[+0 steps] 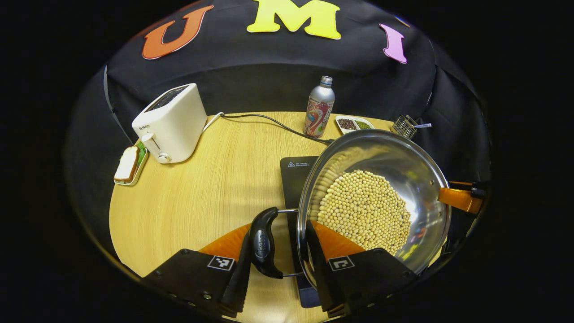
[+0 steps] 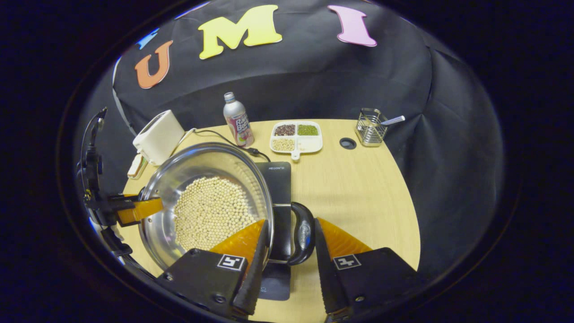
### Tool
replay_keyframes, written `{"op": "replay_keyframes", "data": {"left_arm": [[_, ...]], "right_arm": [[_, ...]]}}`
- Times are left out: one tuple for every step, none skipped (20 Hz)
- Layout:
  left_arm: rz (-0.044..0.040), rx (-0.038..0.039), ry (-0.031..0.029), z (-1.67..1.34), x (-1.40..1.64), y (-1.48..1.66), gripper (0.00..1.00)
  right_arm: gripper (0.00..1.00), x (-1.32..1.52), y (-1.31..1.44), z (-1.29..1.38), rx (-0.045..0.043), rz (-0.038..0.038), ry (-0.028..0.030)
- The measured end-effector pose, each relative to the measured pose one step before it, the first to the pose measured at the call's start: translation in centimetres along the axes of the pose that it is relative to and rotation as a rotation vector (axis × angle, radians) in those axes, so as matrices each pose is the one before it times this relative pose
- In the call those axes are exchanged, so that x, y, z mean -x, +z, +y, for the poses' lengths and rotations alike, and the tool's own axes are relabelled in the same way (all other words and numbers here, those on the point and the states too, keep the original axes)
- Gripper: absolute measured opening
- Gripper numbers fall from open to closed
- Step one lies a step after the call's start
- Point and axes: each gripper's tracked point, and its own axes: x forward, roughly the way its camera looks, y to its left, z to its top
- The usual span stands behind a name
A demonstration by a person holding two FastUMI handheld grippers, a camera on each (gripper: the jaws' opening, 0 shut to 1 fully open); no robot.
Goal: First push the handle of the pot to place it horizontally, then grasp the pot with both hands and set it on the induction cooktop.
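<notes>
Left gripper view: steel pot of beans

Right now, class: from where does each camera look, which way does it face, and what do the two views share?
Left gripper view: rides the left gripper, facing across the pot toward the toaster; its fingers straddle a pot handle.
Right gripper view: rides the right gripper at the opposite handle, facing the bean tray.
Shared: pot, cooktop, bottle, toaster.

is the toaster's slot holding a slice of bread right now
No: the toaster slot looks empty, and the bread lies on a small tray beside it.
</notes>
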Motion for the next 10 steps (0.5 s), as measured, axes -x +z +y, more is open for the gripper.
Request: {"op": "replay_keyframes", "data": {"left_arm": [[0.00540, 0.00204, 0.00215, -0.172, -0.246, -0.052, 0.61], [0.00236, 0.00205, 0.00296, -0.058, -0.187, -0.022, 0.61], [0.00436, 0.00114, 0.00403, -0.017, -0.149, 0.012, 0.61], [0.00171, 0.00275, 0.00382, -0.027, -0.131, 0.015, 0.61], [0.00271, 0.00169, 0.00322, 0.098, -0.078, 0.049, 0.61], [0.00330, 0.00326, 0.00347, 0.147, -0.108, 0.062, 0.61], [0.00353, 0.00257, 0.00316, 0.123, -0.135, 0.037, 0.61], [0.00165, -0.00006, 0.00186, 0.103, -0.214, 0.084, 0.61], [0.00566, 0.00337, 0.00039, 0.075, -0.180, -0.038, 0.61], [0.00332, 0.00631, 0.00116, 0.020, -0.165, -0.055, 0.61]], "right_arm": [[0.55, -0.348, 0.008, -0.244, 0.00251, 0.00317, 0.00150], [0.55, -0.327, -0.043, -0.105, 0.00339, 0.00559, 0.00297], [0.55, -0.271, 0.150, -0.045, 0.00288, 0.00333, 0.00356], [0.55, -0.271, 0.078, -0.033, 0.00169, 0.00295, 0.00359], [0.55, -0.216, 0.138, -0.001, 0.00571, 0.00170, 0.00470], [0.55, -0.322, 0.067, 0.115, 0.00286, 0.00390, 0.00385], [0.55, -0.259, 0.191, 0.050, 0.00339, 0.00234, 0.00262], [0.55, -0.183, 0.068, 0.121, 0.00166, 0.00334, 0.00230], [0.55, -0.239, 0.104, -0.012, 0.00175, 0.00195, 0.00080], [0.55, -0.216, 0.045, 0.129, 0.00504, 0.00223, 0.00023]]}}
